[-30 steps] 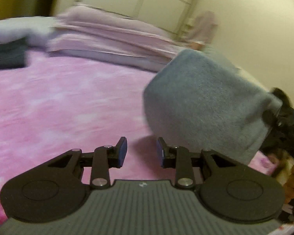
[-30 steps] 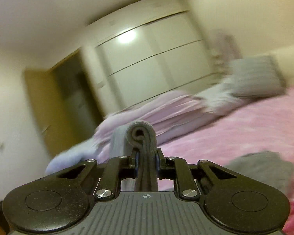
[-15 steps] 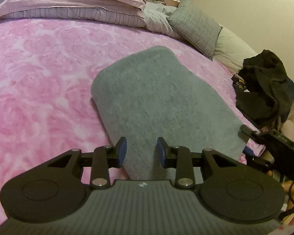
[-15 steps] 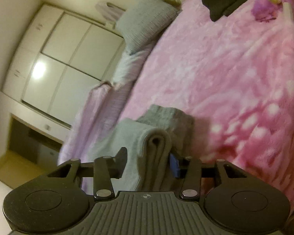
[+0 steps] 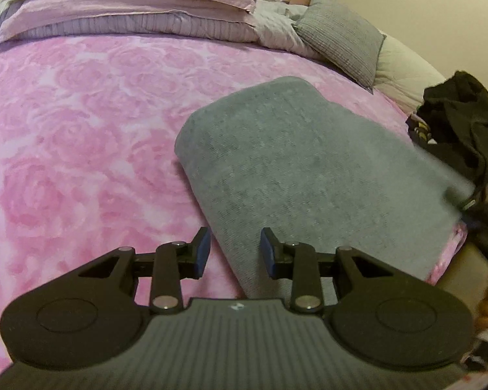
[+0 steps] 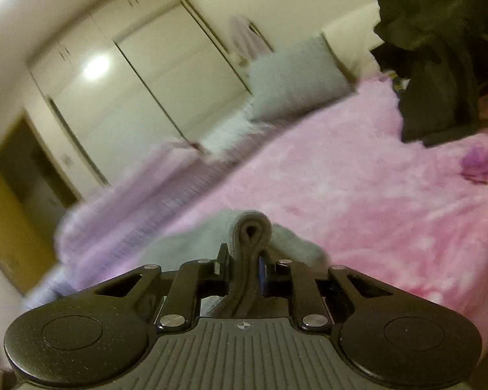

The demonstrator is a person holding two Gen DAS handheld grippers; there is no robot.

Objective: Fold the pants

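The grey pants (image 5: 312,169) lie folded into a long thick band on the pink rose-patterned bedspread (image 5: 81,136), running from the near edge of the bed toward the pillows. My left gripper (image 5: 234,250) is open, hovering just above the near left edge of the band with nothing between its fingers. In the right wrist view my right gripper (image 6: 244,260) is shut on a bunched fold of the grey pants (image 6: 250,227), which loops up between the fingers. The rest of the cloth spreads out blurred behind that fold.
Pink pillows (image 5: 127,3) and a grey cushion (image 5: 338,39) lie at the head of the bed. A heap of black clothing (image 5: 462,130) sits at the right edge. White wardrobe doors (image 6: 166,74) stand beyond the bed, and a small purple object (image 6: 478,162) lies on the spread.
My right gripper opened around the fold half a second ago and is now shut on it again, its view swinging level. The left gripper shifted slightly left over the band's edge.
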